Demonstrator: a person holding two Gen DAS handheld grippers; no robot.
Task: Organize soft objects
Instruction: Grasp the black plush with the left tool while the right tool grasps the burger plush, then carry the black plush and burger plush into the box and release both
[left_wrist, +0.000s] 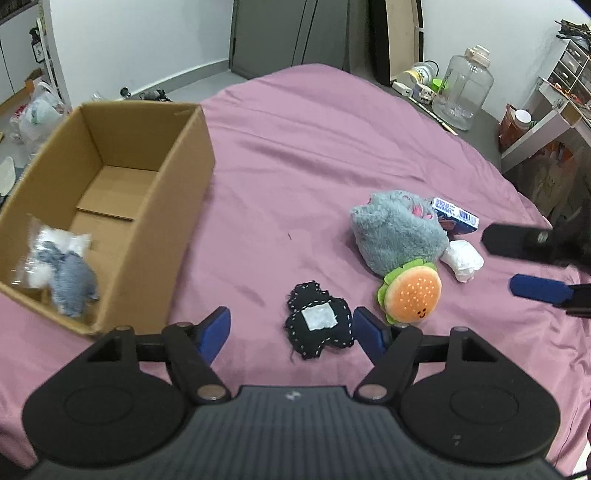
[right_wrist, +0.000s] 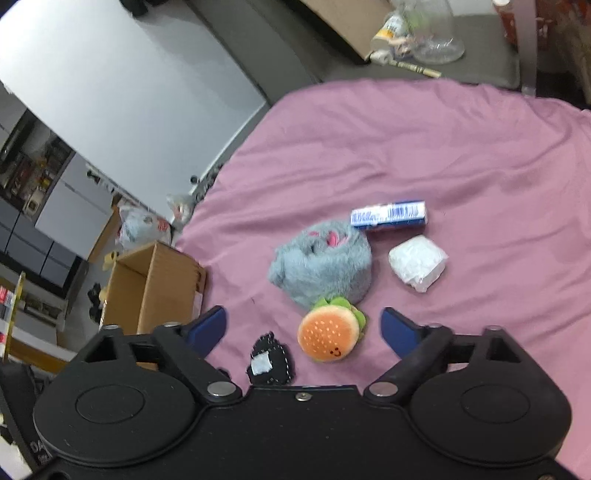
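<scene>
Soft toys (left_wrist: 400, 232): three on sheet (left_wrist: 314, 155)

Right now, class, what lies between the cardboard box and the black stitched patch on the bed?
Nothing: only bare pink sheet separates the box from the patch. The left wrist view shows this best.

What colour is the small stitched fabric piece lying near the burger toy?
The fabric piece is black with white stitching and a white patch; the left wrist view shows it best.

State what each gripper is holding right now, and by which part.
Nothing is held. The left gripper stands open above the black stitched pouch; the right gripper stands open over the burger plush, pads touching neither.
</scene>
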